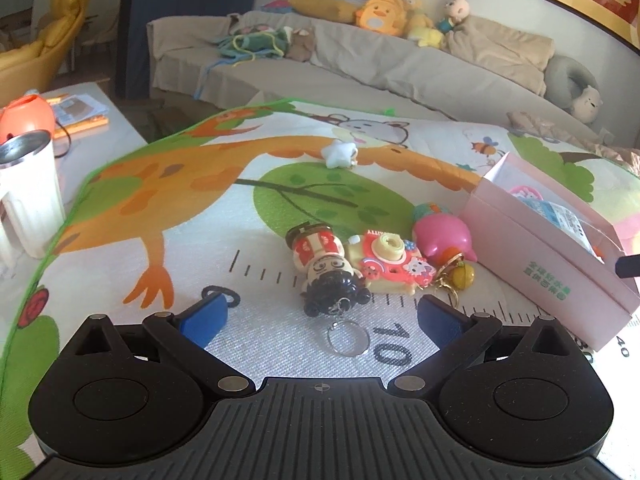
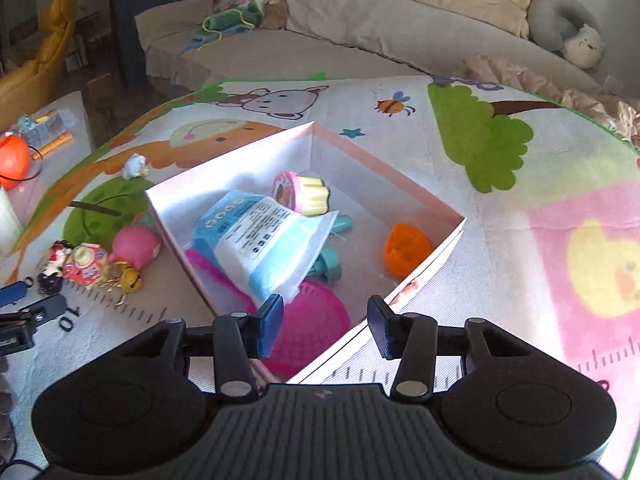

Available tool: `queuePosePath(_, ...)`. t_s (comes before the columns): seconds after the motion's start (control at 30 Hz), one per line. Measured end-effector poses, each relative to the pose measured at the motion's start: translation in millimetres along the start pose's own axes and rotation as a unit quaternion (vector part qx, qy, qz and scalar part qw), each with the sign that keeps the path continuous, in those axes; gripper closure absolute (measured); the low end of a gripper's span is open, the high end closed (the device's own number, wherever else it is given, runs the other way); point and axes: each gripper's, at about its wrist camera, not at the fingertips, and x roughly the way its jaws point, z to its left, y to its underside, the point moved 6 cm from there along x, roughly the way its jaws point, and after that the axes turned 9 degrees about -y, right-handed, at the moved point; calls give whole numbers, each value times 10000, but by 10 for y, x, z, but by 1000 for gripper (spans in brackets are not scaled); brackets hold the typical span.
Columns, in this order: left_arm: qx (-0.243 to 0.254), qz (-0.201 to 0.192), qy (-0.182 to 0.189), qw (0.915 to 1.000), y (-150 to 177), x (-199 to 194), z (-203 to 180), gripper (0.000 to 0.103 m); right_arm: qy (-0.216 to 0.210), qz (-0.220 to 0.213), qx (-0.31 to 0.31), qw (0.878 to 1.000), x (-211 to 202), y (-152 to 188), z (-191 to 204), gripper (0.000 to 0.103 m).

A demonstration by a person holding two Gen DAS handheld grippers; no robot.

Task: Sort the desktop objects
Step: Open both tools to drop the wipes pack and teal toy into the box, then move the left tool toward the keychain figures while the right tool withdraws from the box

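Left wrist view: the left gripper (image 1: 322, 318) hangs low over a woven-textured cartoon play mat (image 1: 248, 216) printed with an orange giraffe shape, green leaves and a ruler scale. Its blue-padded fingers (image 1: 208, 314) stand wide apart with nothing between them. Just ahead lies a glossy plastic doll keychain with black hair and a red-and-white striped body (image 1: 326, 268), its thin metal ring (image 1: 347, 338) resting on the mat between the fingers. Touching the doll is a flat red-and-cream toy camera (image 1: 390, 266), and beside that a smooth rounded pink plastic toy (image 1: 442, 238) with a small gold bell on a chain (image 1: 460, 276). Farther back sits a small pale star-shaped toy (image 1: 340, 154), alone.

To the right stands an open pink cardboard box (image 1: 532, 264), cut off by the frame edge. In the right wrist view the right gripper (image 2: 326, 326) hovers over the near corner of this box (image 2: 424, 204); its fingers are partly apart and hold nothing. Inside lie a crinkly blue-and-white printed packet (image 2: 264, 244), a ribbed magenta plastic dish (image 2: 316, 326) partly under the packet, a pink-and-yellow cupcake-like toy (image 2: 302, 196), an orange plastic cup shape (image 2: 404, 250) and teal pieces (image 2: 330, 262) mostly hidden, hard to identify.

A white ribbed tumbler with a metal rim (image 1: 28, 196) stands at the left edge, off the mat.
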Motion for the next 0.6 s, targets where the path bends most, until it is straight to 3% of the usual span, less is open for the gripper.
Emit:
queuePosePath(0.07,85,25,-102,9999,-6,2,26,0,-106,-55,-43,9999,-43,59,86,56)
queuePosePath(0.17,108,30,-206,9997,-24,-16,79,0,-330,-177,-266,9989,-52,101,299,76)
queuePosePath(0.33,183,7,-367,9992,-14,-61,147,0,-1246,-1,-247,9919,170,73,719,76)
queuePosePath(0.43,278,42,-371,9989,43,-65,150,0,-1260,29,-415,9912,357,50,903,78)
queuePosePath(0.53,316,-59,-263,9991,53,-87,119,0,-1510,-224,-606,9864,282,-154,1040,79)
queuePosePath(0.6,360,-30,-304,9989,60,-64,93,0,-1716,-350,-735,9818,233,-371,1140,69)
